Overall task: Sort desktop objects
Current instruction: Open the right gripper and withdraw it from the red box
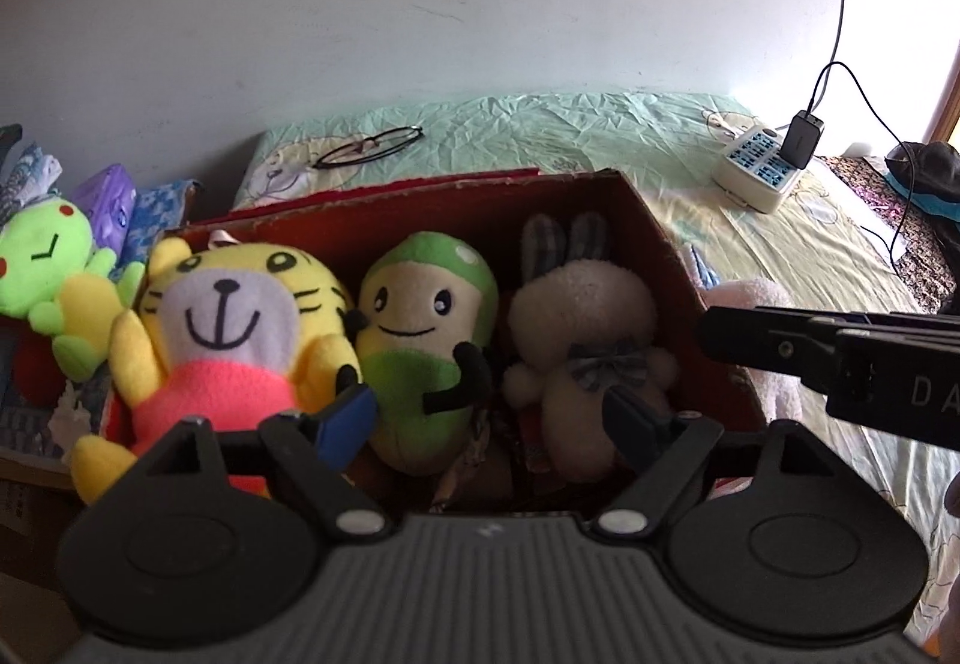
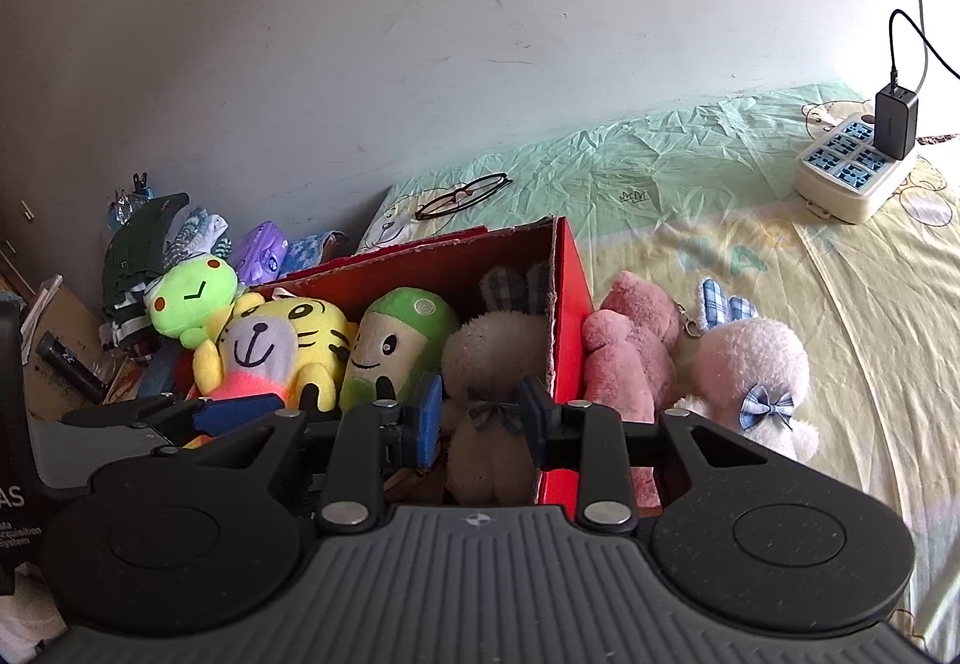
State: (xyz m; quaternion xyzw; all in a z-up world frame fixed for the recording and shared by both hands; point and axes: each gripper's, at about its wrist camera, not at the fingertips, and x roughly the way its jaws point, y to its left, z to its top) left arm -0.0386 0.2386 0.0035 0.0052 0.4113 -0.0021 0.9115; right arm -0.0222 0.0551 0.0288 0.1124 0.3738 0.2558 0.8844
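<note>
A red cardboard box (image 1: 654, 220) (image 2: 570, 304) holds a yellow tiger plush (image 1: 228, 316) (image 2: 282, 346), a green-capped plush (image 1: 420, 340) (image 2: 390, 346) and a beige rabbit plush (image 1: 582, 340) (image 2: 498, 364). My left gripper (image 1: 489, 418) is open over the box's near side, around the green plush's lower body without touching it. My right gripper (image 2: 483, 418) is open, its fingers either side of the beige rabbit, which it does not grip. It shows in the left wrist view as a black bar (image 1: 840, 358). A pink bear (image 2: 630, 346) and a pale pink rabbit (image 2: 750, 364) lie right of the box.
A green frog plush (image 1: 48, 274) (image 2: 192, 298) sits left of the box among clutter. Glasses (image 1: 372, 148) (image 2: 462, 196) lie behind the box. A white power strip (image 1: 759, 172) (image 2: 852, 166) with a black charger and cable sits at the far right on the yellow-green sheet.
</note>
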